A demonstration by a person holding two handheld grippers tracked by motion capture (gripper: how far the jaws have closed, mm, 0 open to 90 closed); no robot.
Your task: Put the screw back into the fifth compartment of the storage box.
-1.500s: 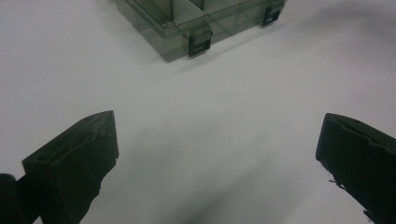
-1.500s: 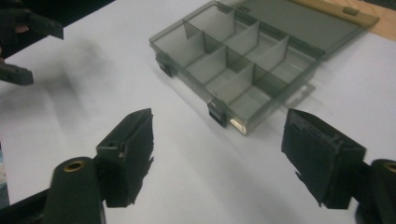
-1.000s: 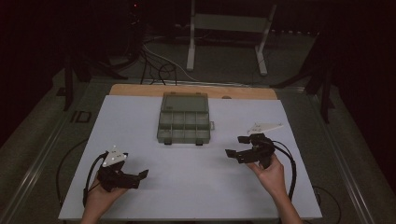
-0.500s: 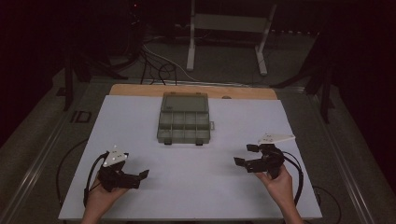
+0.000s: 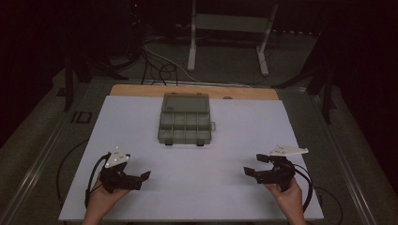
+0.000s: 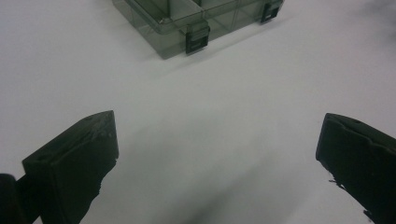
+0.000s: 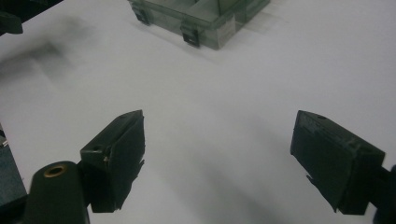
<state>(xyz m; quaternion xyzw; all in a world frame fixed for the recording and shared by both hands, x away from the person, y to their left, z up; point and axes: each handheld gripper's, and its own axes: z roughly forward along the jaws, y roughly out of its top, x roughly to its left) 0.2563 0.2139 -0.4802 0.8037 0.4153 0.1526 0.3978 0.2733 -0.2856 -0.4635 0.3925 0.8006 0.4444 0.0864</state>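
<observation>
The box [image 5: 185,118] lay ahead, midway between my empty, spread left tongs [image 5: 141,177] and right tongs [image 5: 251,167], long side facing me

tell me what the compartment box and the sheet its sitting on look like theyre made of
Compartment box: likely clear, smoke-tinted hard plastic; dividers show through its glossy walls, with dark clip latches in front. White sheet: matte, smooth, flat, perhaps paper or thin board; it's hard to tell which.
</observation>
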